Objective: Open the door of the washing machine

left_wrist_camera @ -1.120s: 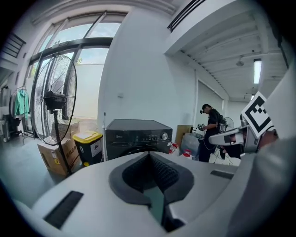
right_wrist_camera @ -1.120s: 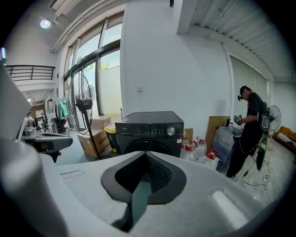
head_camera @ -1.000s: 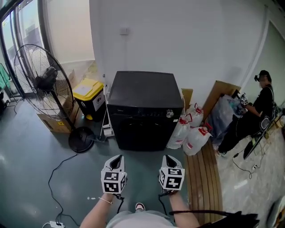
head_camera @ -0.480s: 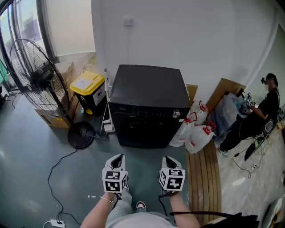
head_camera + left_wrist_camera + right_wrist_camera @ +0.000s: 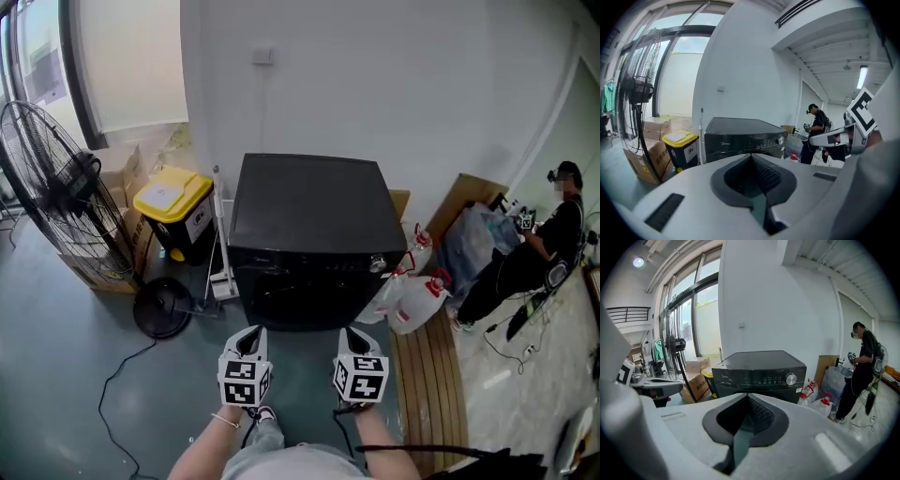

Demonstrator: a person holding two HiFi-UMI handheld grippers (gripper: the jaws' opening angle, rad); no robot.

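A black front-loading washing machine (image 5: 309,220) stands against the white wall, its dark door (image 5: 298,298) closed and a silver knob (image 5: 378,264) at the panel's right end. My left gripper (image 5: 249,334) and right gripper (image 5: 354,334) hang side by side just in front of it, apart from it, both shut with nothing between the fingers. In the left gripper view the machine (image 5: 740,136) lies straight beyond the shut left gripper (image 5: 752,157). The right gripper view shows the machine (image 5: 761,366) and its knob (image 5: 791,378) beyond the shut right gripper (image 5: 747,397).
A tall floor fan (image 5: 56,206) and a yellow-lidded bin (image 5: 173,202) stand left of the machine, with cardboard boxes behind. White jugs with red caps (image 5: 417,295) and a wooden plank strip (image 5: 431,375) lie to its right. A person (image 5: 525,253) stands at far right. A cable (image 5: 117,375) crosses the floor.
Both grippers have moved forward toward the washing machine, which now sits nearer to them. They stay shut and side by side.
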